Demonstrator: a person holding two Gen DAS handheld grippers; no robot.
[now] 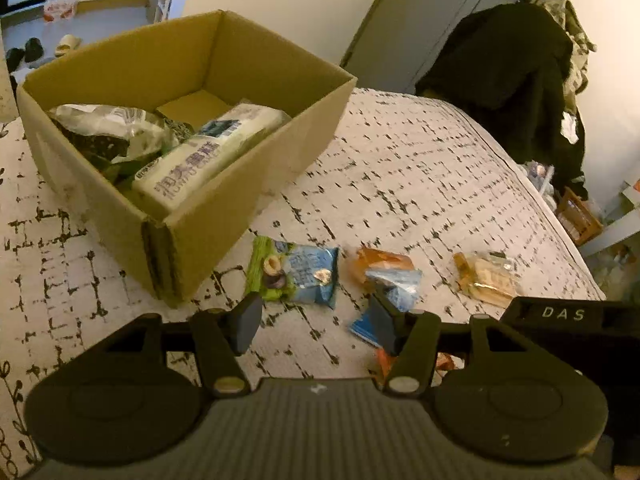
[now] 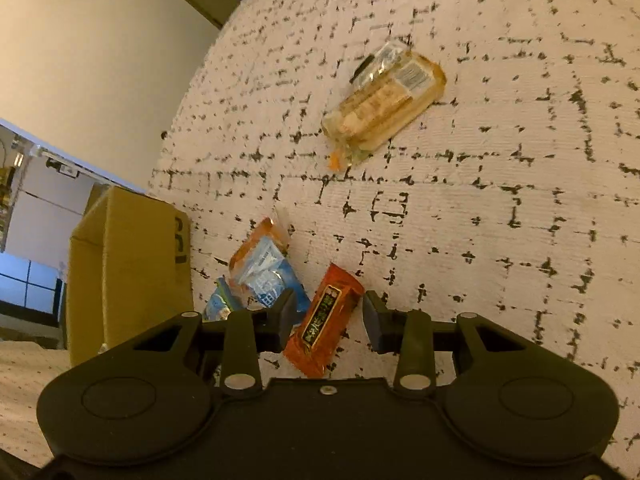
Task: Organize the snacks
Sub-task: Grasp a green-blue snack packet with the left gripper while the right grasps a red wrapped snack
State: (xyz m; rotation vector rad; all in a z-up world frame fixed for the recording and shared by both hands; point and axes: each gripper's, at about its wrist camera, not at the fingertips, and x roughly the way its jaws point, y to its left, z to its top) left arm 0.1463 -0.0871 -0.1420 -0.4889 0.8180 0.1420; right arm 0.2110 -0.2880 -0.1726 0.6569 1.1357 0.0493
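Note:
An open cardboard box [image 1: 248, 184] stands on the bed and holds a white snack pack [image 1: 200, 160] and a silver-green bag [image 1: 116, 128]. On the cover beside it lie a green-and-blue packet [image 1: 296, 272], an orange-and-blue packet [image 1: 388, 272] and a clear packet of biscuits [image 1: 488, 276]. My left gripper [image 1: 316, 322] is open and empty above the cover, just short of these packets. My right gripper [image 2: 328, 320] is open, its fingers on either side of an orange-red snack bar [image 2: 324, 320] lying on the cover. The biscuit packet [image 2: 384, 100] lies further off in the right wrist view.
The bed has a white cover with black dashes [image 1: 420, 168]. A chair piled with dark clothes [image 1: 508, 80] stands past the bed's far edge. The box [image 2: 128, 272] is to the left in the right wrist view, with the orange-and-blue packet [image 2: 264, 264] beside it.

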